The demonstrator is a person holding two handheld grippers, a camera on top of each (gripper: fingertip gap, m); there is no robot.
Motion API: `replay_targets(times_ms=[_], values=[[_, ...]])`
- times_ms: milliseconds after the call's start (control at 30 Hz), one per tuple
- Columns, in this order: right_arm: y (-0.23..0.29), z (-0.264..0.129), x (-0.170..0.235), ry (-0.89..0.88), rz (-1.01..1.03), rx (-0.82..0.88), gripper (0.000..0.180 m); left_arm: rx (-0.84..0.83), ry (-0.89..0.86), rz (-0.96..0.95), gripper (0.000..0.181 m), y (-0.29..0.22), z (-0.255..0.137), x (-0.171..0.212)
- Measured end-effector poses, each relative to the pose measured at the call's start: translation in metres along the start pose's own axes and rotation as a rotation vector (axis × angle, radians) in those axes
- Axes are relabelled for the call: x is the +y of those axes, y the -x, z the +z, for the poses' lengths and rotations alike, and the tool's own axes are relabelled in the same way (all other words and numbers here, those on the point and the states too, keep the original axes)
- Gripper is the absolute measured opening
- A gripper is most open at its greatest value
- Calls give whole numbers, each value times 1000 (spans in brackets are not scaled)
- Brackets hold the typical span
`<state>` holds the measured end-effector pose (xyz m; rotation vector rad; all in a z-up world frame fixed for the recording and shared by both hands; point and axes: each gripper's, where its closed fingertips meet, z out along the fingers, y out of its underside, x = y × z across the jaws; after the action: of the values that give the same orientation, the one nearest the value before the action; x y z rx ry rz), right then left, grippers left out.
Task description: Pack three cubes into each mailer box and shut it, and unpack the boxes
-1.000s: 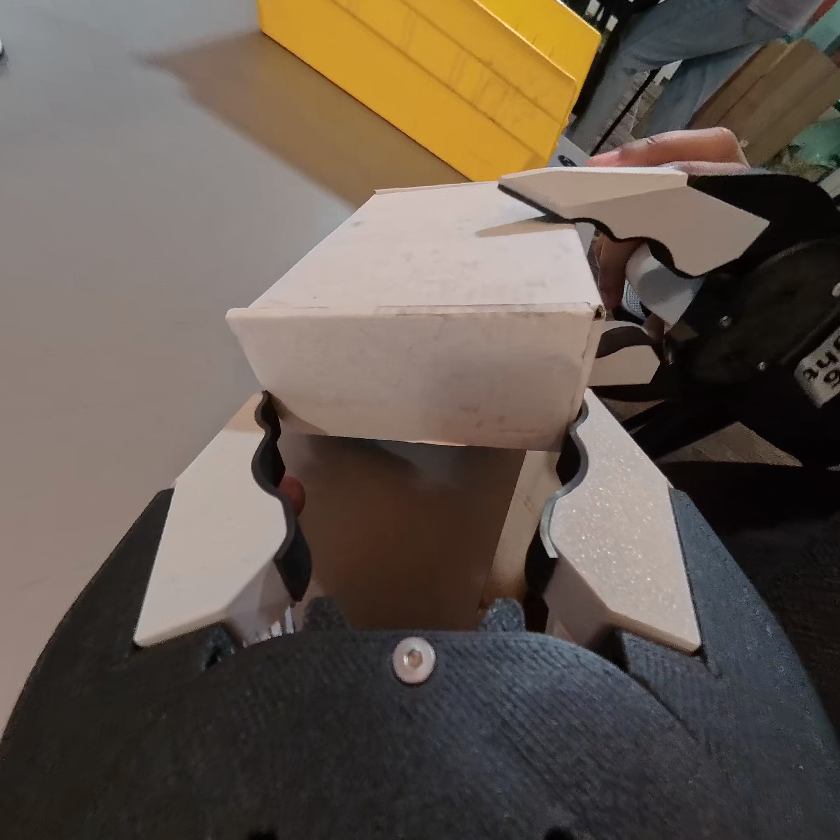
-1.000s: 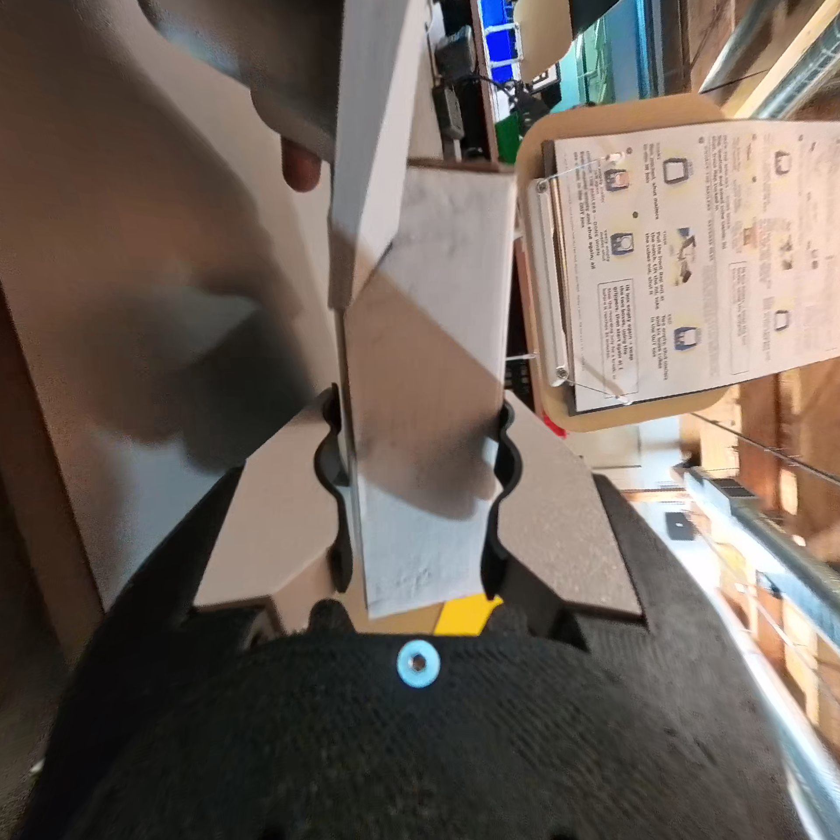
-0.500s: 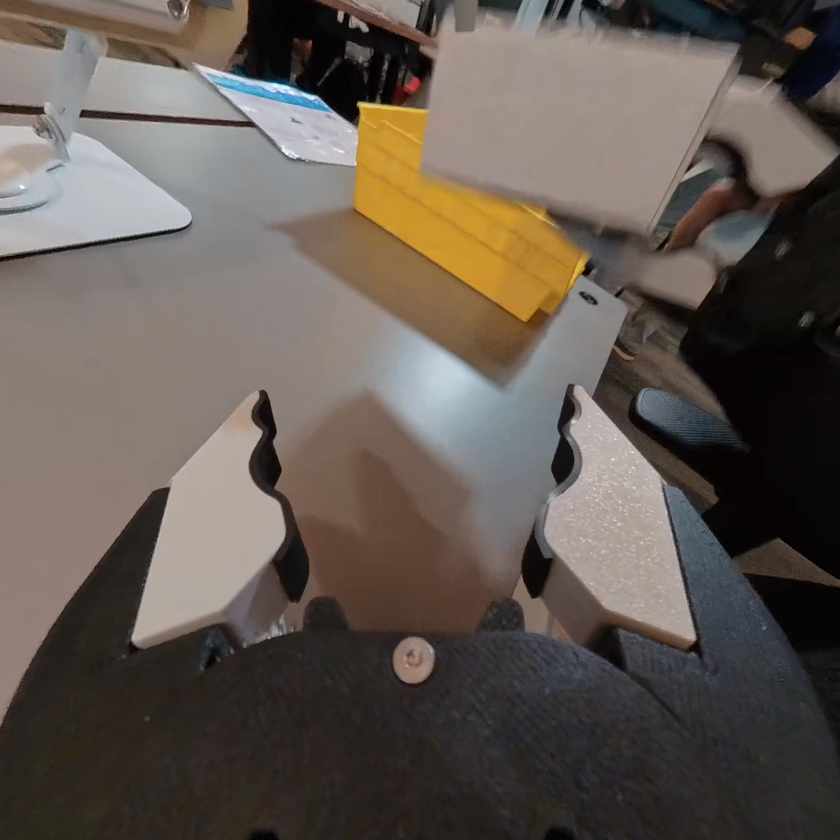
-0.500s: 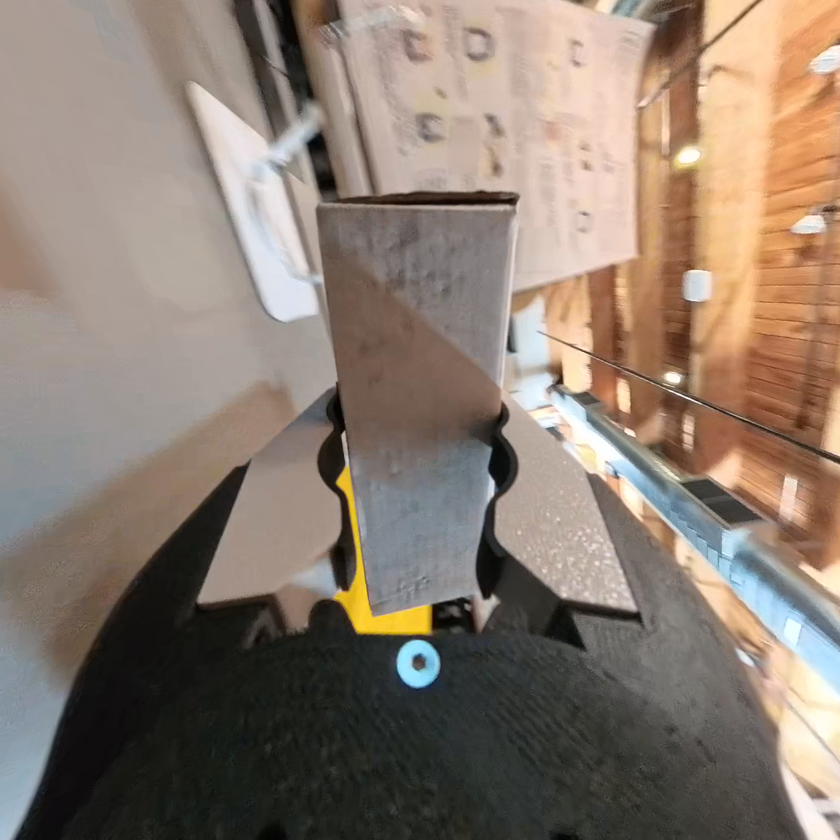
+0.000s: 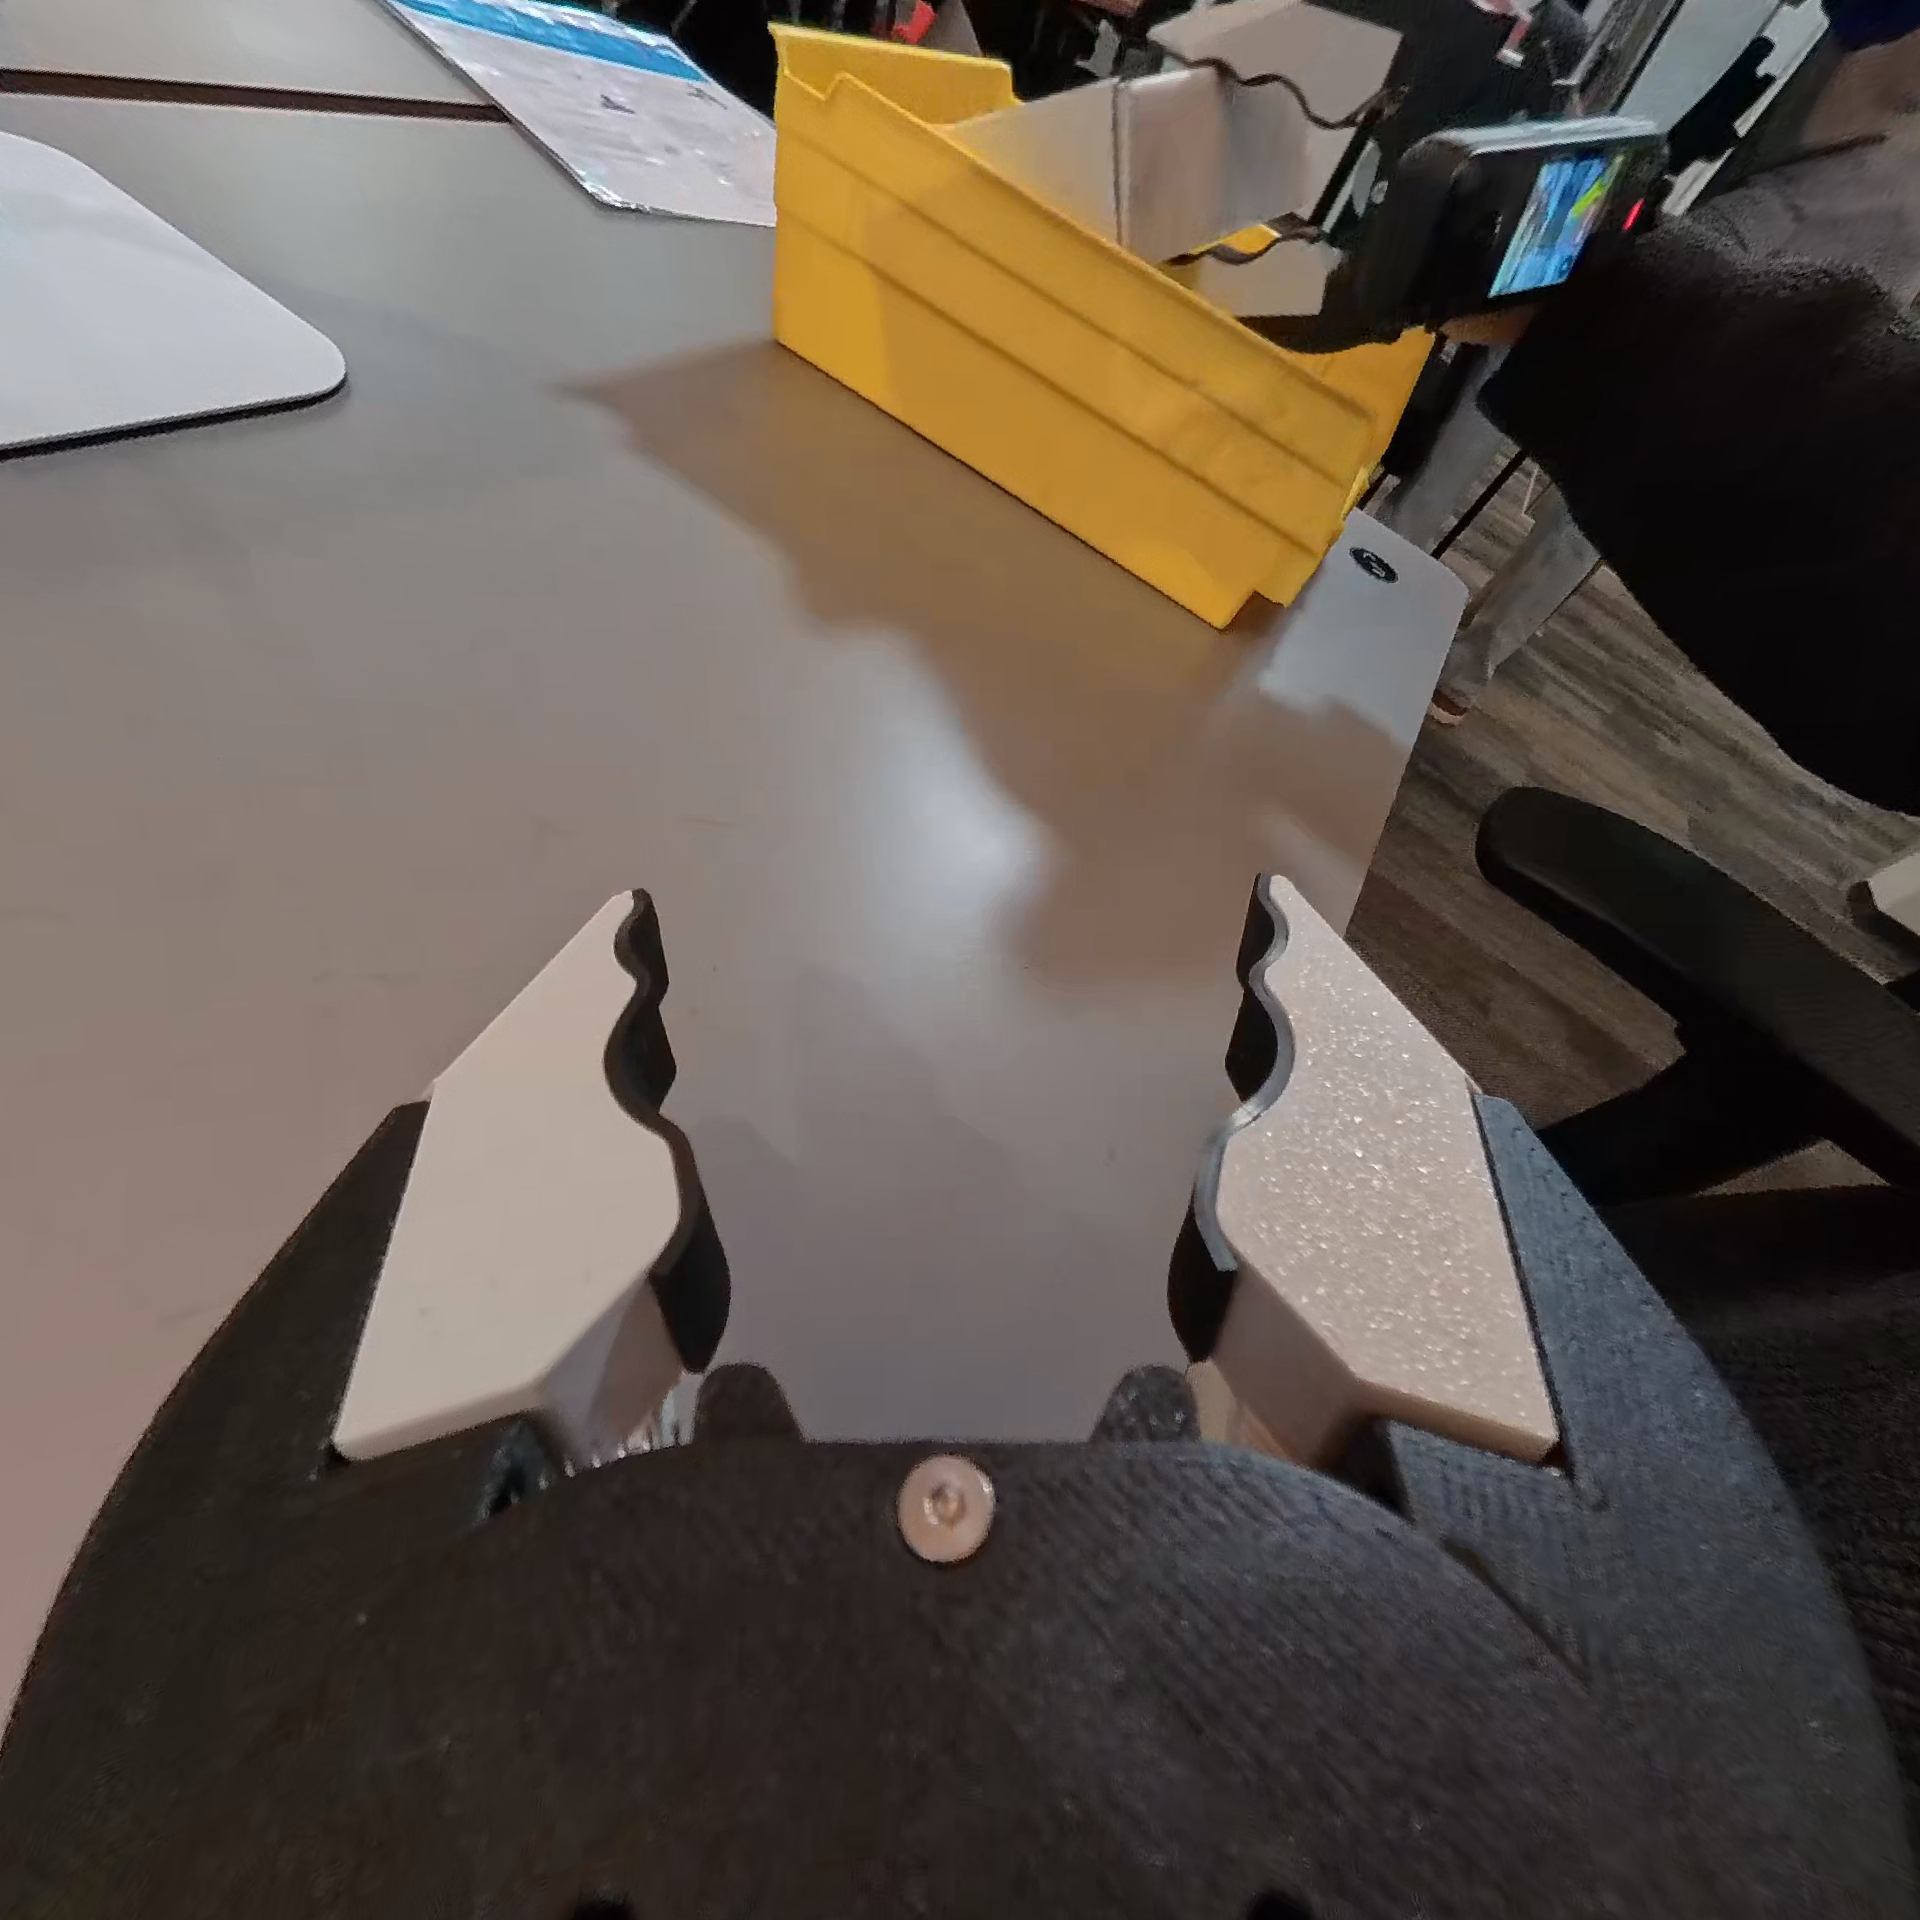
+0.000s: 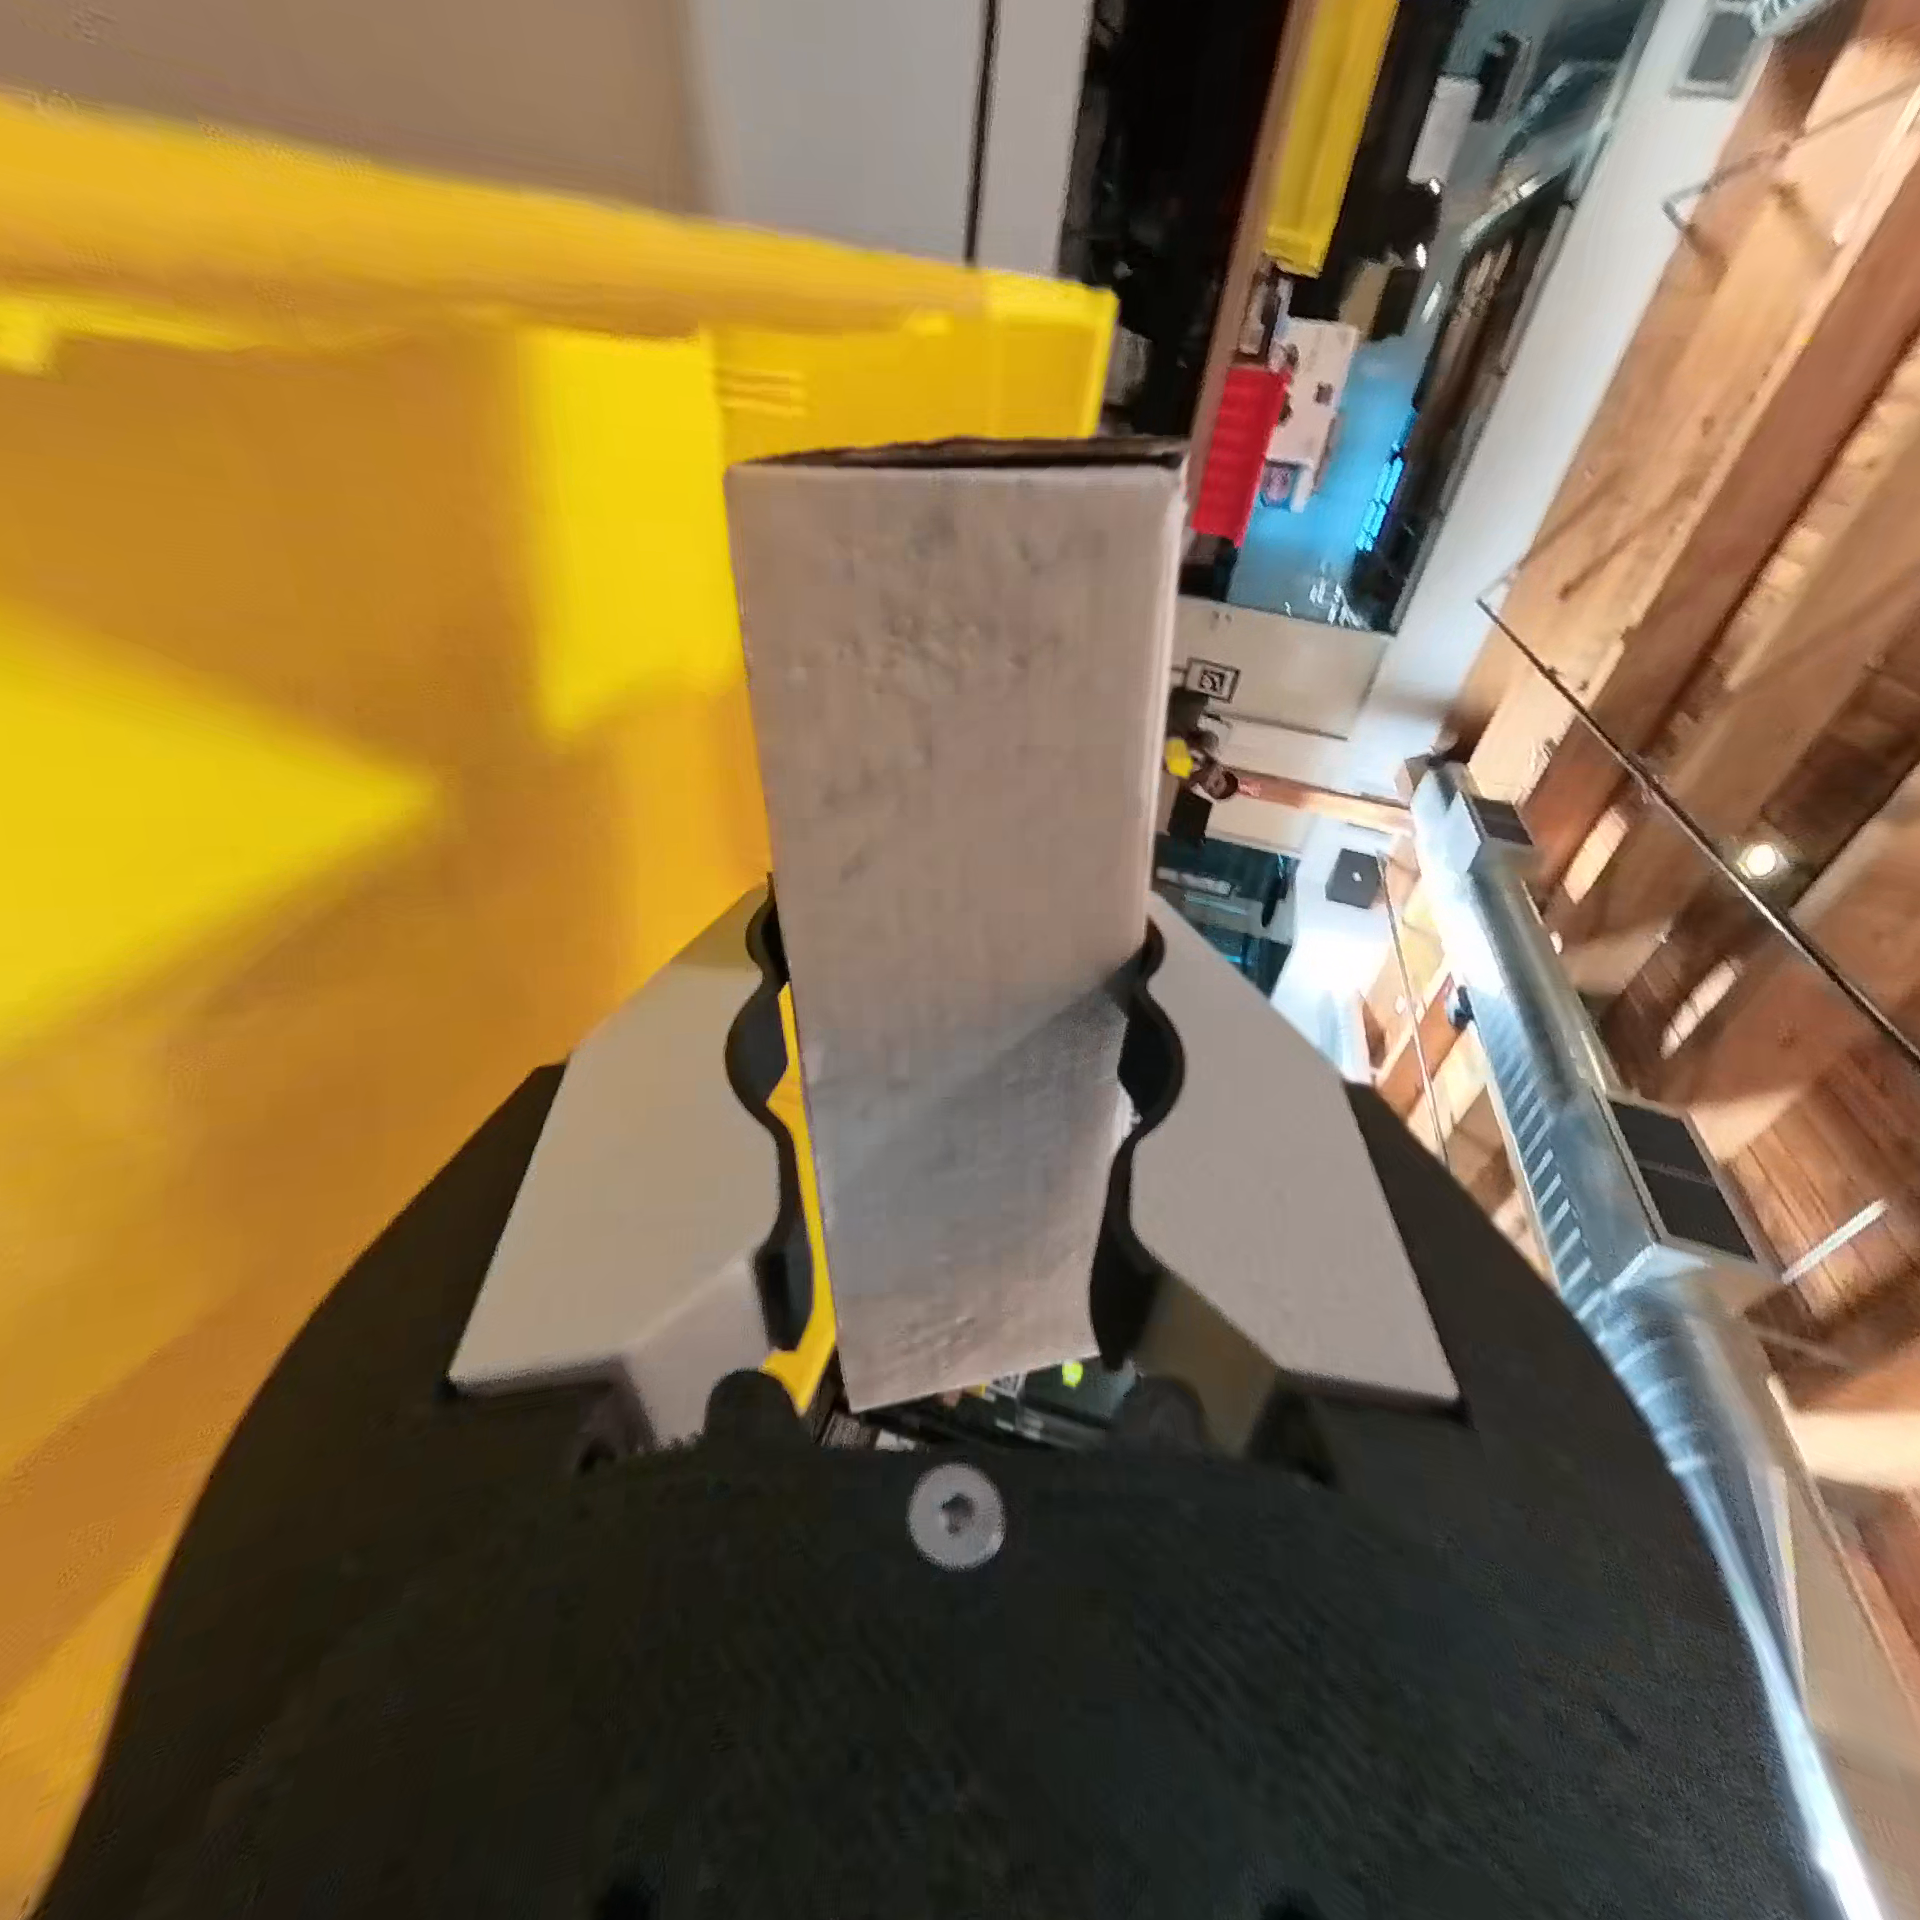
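1. The left gripper [image 5: 945, 1049] hovers over the bare grey desk [image 5: 436, 665]; its jaws are spread wide and hold nothing
2. The right gripper [image 6: 961, 1029] has its jaws pinching the closed white mailer box [image 6: 956, 790] by its two broad faces; the box's long axis points forward, away from the gripper
3. The box is held over the yellow bin [image 5: 1049, 343] at the far right of the desk

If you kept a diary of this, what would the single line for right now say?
left tongs: open, empty, above table | right tongs: shut on mailer box, at yellow bin
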<state>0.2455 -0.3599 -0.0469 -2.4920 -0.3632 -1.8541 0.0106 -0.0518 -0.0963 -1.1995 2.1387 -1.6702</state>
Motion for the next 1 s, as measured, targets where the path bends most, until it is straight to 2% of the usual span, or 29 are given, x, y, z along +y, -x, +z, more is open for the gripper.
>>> replay_targets(times_ms=[133, 367, 400, 500, 600, 767, 800, 867, 933, 1000], values=[[17, 21, -13, -11, -30, -49, 64, 9, 24, -15, 109, 2, 5, 6], [30, 53, -10, -40, 58, -120, 64, -10, 38, 4, 108, 8, 5, 10], [34, 53, -10, -37, 56, -141, 69, -12, 42, 6, 108, 8, 5, 11], [49, 48, -2, 21, 79, -246, 102, 0, 50, -3, 108, 8, 5, 13], [54, 32, 9, 68, 116, -310, 112, 5, 48, -9, 108, 8, 3, 13], [56, -4, 25, 101, 180, -402, 95, 11, 46, -21, 107, 9, 2, 13], [62, -11, 26, 106, 192, -453, 83, 12, 48, -21, 107, 8, 2, 13], [82, -26, 21, 95, 214, -601, 40, 16, 49, -21, 107, 8, 3, 13], [98, -32, 14, 75, 215, -702, 24, 21, 53, -21, 106, 6, 5, 14], [104, -25, 10, 68, 202, -708, 8, 24, 56, -21, 106, 5, 7, 14]])
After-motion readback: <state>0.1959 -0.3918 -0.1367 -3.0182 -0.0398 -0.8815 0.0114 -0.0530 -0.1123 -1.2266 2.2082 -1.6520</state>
